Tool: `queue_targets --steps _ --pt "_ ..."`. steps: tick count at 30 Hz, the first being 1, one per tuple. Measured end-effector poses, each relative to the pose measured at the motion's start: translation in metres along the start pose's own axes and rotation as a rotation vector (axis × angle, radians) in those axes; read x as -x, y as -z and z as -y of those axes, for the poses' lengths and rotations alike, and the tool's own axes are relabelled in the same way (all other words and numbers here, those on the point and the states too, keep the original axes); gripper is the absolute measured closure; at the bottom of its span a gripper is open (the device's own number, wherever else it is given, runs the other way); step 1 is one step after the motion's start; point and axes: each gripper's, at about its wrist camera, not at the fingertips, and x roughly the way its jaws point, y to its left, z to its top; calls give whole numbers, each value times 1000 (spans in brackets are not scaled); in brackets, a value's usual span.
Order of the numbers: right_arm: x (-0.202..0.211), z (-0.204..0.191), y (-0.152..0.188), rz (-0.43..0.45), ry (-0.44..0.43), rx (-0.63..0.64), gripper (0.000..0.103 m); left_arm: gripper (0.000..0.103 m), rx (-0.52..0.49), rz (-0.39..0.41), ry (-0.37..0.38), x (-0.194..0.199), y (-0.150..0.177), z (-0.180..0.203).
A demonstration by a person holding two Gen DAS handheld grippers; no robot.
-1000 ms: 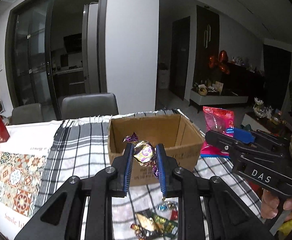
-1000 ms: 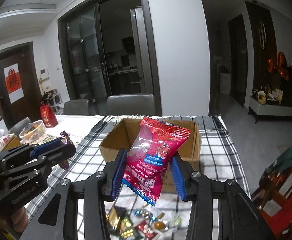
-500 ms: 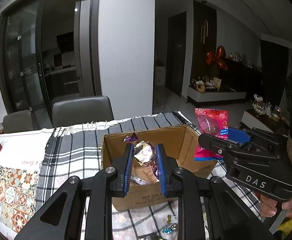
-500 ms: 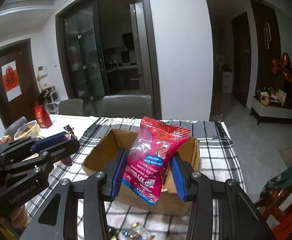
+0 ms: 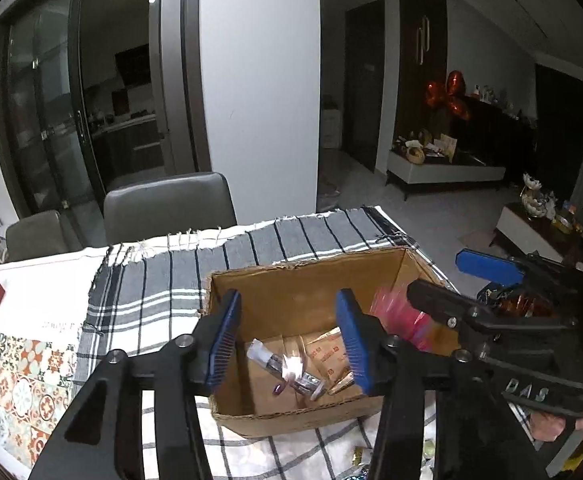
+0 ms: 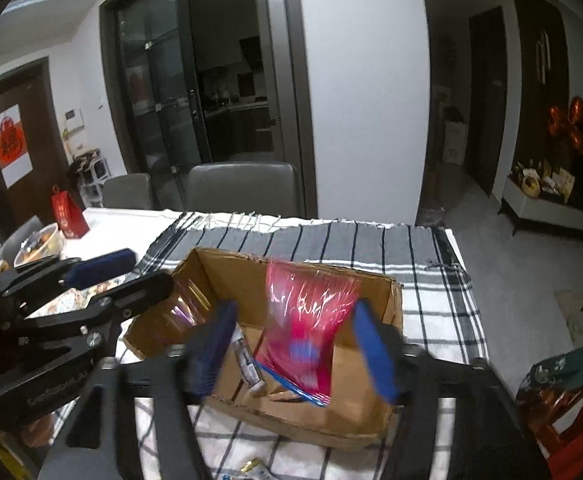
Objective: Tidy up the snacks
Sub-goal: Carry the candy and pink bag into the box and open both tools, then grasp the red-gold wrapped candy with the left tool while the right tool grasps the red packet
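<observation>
Since half a second ago: both my jaws have sprung wide and let go; the gold candy and the red snack bag have left them and dropped toward the cardboard box (image 5: 303,412).
Left gripper (image 5: 287,344): jaws spread wide, holding nothing, hovering over the box's near wall, so the release lands inside.
Gold candy (image 5: 293,372): blurred, low in the box near a silver-wrapped stick (image 5: 287,368); I cannot tell whether it has landed.
Right gripper (image 6: 295,354): jaws equally wide, empty, blurred from opening, placed above the box's near edge.
Red snack bag (image 6: 307,324): between my open jaws but free of them, upright, long axis vertical, blue-edged lower end at the box floor; its top leans toward the far wall.
Box: open top up, on the checked cloth (image 6: 431,256) over the counter.
Loose wrapped sweets (image 5: 355,456): on the cloth in front of the box, so my judgement is more picking remains.
</observation>
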Motion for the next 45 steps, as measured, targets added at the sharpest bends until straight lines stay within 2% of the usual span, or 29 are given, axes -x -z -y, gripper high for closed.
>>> queue_targets --steps 12,26,37,45 --pt "44 -5 23 63 -11 10 38 49 44 36 -45 53 29 -1" --pt "102 -27 71 123 -43 55 38 49 4 115 -105 123 77 12" --pt "114 -33 114 68 -66 62 38 50 62 60 -111 140 135 13" --pt "111 -39 143 16 -75 59 38 50 109 7 -95 137 170 13"
